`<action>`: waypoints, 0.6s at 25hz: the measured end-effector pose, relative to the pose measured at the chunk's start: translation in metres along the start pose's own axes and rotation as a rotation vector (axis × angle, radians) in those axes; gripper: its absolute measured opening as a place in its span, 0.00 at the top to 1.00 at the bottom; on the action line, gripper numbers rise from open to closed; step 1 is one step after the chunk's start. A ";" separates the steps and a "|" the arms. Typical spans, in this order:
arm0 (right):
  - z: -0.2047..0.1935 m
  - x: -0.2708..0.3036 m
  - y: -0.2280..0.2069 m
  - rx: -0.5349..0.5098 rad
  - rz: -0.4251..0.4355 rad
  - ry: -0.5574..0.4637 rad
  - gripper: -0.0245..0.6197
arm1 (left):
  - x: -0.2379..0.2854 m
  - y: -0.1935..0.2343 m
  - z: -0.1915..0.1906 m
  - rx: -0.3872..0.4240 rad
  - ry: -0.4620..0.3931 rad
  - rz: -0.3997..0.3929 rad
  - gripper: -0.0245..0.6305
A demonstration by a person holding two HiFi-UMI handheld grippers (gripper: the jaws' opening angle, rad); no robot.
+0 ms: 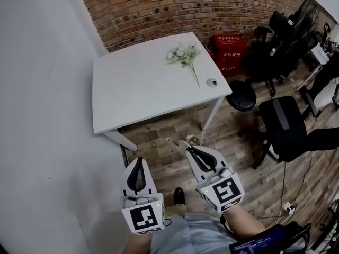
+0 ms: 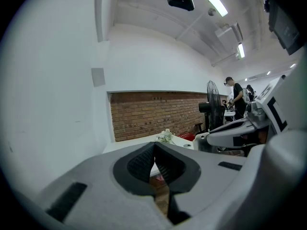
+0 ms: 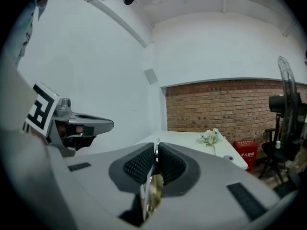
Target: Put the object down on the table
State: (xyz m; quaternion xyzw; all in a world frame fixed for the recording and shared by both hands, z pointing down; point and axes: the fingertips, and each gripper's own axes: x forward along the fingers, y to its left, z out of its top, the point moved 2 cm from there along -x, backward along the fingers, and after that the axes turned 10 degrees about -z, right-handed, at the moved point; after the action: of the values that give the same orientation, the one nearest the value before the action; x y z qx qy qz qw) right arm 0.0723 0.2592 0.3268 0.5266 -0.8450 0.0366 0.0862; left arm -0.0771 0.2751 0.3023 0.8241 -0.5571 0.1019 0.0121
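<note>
Head view: object pinched, short of the table

Shows the left gripper (image 1: pixel 139 162) at 7 o'clock, jaws pressed together on nothing. Shows the right gripper (image 1: pixel 186 144) at 6 o'clock pinching a thin metallic object (image 3: pixel 152 191), well apart from the white table (image 1: pixel 132 89) at 11 o'clock. Probably calls for reaching forward, lowering until contact, then spreading. Aim for the bare left half, away from the flower sprig (image 1: pixel 184 55) and small round disc (image 1: pixel 212 82). Keep clear of the black stool (image 1: pixel 241 95) at 2 o'clock.
</note>
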 end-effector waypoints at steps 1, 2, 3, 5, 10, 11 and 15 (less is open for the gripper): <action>0.005 0.009 0.000 -0.004 -0.003 -0.010 0.91 | 0.006 0.007 0.004 0.000 -0.009 0.000 0.95; 0.011 0.017 -0.001 -0.007 -0.005 -0.021 0.91 | 0.011 0.014 0.009 0.001 -0.020 0.000 0.95; 0.017 0.024 -0.001 -0.009 -0.008 -0.031 0.91 | 0.016 0.020 0.014 0.003 -0.030 0.001 0.95; 0.026 0.036 -0.001 -0.015 -0.012 -0.045 0.91 | 0.024 0.030 0.021 0.011 -0.046 0.001 0.95; 0.043 0.057 -0.005 -0.025 -0.027 -0.067 0.91 | 0.045 0.048 0.031 0.028 -0.061 -0.013 0.95; 0.044 0.061 -0.006 -0.026 -0.031 -0.063 0.91 | 0.049 0.051 0.031 0.033 -0.060 -0.017 0.95; 0.044 0.070 -0.011 -0.018 -0.041 -0.050 0.91 | 0.064 0.056 0.023 0.056 -0.054 -0.031 0.95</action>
State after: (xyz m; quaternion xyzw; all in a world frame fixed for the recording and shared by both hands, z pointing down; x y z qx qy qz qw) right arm 0.0469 0.1858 0.2961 0.5437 -0.8362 0.0138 0.0706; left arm -0.1021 0.1920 0.2860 0.8352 -0.5412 0.0949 -0.0244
